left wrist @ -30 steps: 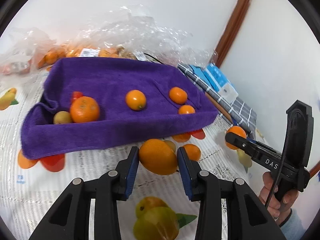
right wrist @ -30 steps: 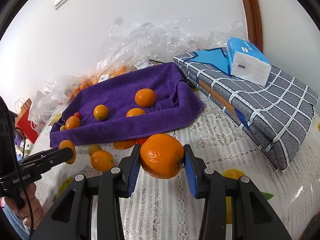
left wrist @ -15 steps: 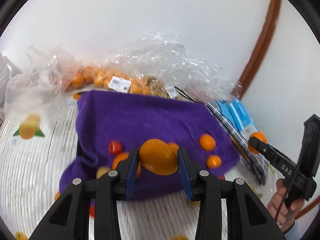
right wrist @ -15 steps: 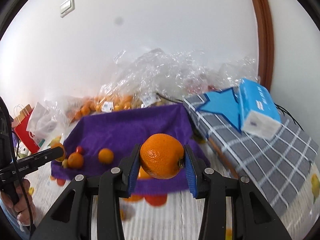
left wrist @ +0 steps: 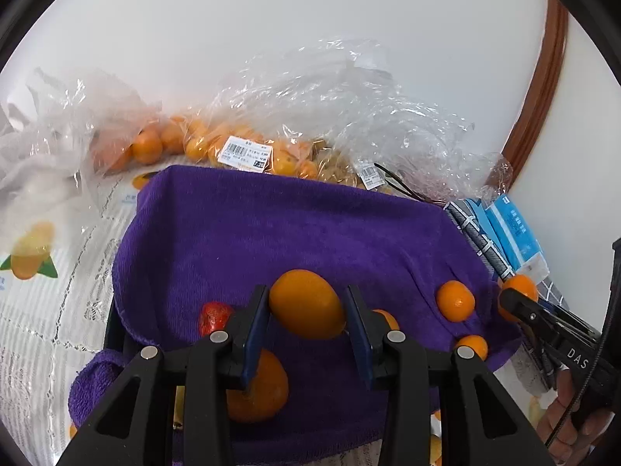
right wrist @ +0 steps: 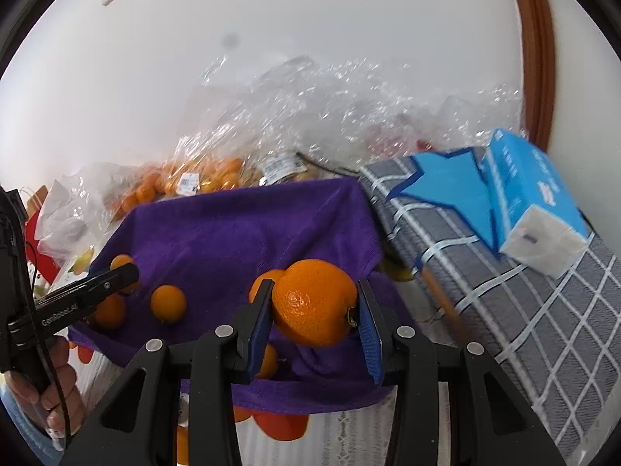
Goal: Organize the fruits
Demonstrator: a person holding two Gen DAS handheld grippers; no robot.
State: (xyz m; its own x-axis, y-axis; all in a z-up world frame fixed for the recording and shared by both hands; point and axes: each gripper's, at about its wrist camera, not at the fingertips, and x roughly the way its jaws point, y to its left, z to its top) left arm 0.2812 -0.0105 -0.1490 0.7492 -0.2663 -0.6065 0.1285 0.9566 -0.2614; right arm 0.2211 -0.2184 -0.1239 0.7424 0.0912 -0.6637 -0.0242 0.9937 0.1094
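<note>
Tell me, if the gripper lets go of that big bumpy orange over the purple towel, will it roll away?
Probably a little. The orange held in the right gripper is round, so it is apt to roll. The purple towel looks soft and sags in the middle, which would likely slow it and steer it toward the small oranges already resting there. Its firm-looking peel should stand a short drop.

My left gripper: black frame, blue pads. Smooth orange fruit between my jaws. My right gripper: same black and blue; pitted orange mandarin. Towel deep purple. Small fruit on it red. Counter cloth white lace, printed orange-yellow fruit, green leaves. Folded cloth grey, white grid. Tissue pack blue and white. Bags clear.
</note>
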